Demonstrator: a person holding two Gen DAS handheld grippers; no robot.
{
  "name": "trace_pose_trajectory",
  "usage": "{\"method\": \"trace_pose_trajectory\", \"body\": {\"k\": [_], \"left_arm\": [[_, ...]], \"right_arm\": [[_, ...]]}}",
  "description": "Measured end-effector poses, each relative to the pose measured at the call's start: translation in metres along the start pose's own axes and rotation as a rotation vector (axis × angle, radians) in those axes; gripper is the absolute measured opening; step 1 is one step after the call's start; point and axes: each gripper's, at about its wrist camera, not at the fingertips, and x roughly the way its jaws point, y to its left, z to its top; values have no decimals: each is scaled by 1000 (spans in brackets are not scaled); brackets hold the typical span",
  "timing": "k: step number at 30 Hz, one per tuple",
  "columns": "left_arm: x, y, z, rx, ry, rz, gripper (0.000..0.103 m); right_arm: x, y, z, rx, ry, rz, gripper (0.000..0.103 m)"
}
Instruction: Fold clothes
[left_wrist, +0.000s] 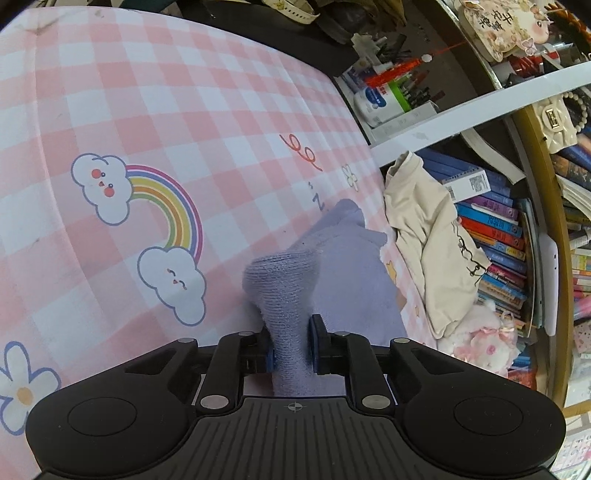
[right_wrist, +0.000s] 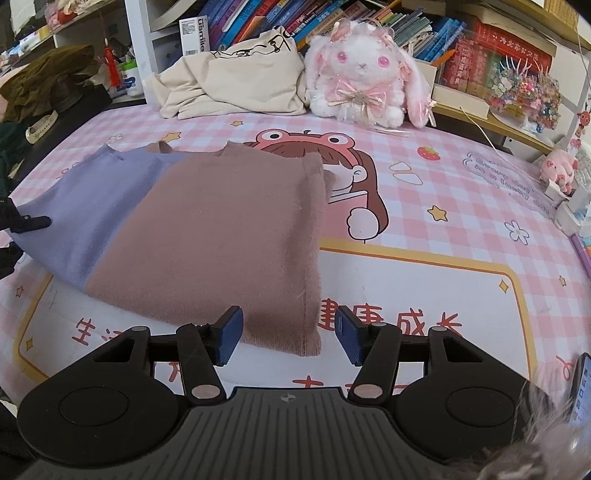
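A two-tone knitted sweater lies on the pink checked bed sheet, lavender (right_wrist: 85, 206) on the left and dusty pink (right_wrist: 229, 236) on the right, folded into a rough rectangle. In the left wrist view my left gripper (left_wrist: 290, 347) is shut on a bunched lavender part of the sweater (left_wrist: 284, 288), likely a cuff or sleeve end, lifted off the sheet. My right gripper (right_wrist: 290, 336) hangs open just in front of the sweater's near right corner, touching nothing. Part of the left gripper (right_wrist: 26, 221) shows at the left edge of the right wrist view.
A cream garment (right_wrist: 236, 81) is heaped at the bed's far edge beside a white and pink plush rabbit (right_wrist: 365, 70). Bookshelves (right_wrist: 424, 22) run behind them. A small pink plush (right_wrist: 557, 166) sits far right, and a phone (right_wrist: 581, 384) lies near right. Dark clothes (right_wrist: 48, 77) pile far left.
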Motion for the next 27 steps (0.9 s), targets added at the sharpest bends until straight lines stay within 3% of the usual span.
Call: {"method": "trace_pose_trajectory", "body": {"k": [20,27], "left_arm": [[-5,1,-3,4,-14,13,16],[-6,-2,-5,13,-27,20,16]], "right_arm": [[24,-15,21,15,-31,50,54],[41,-22,20,17,26,95,53]]}}
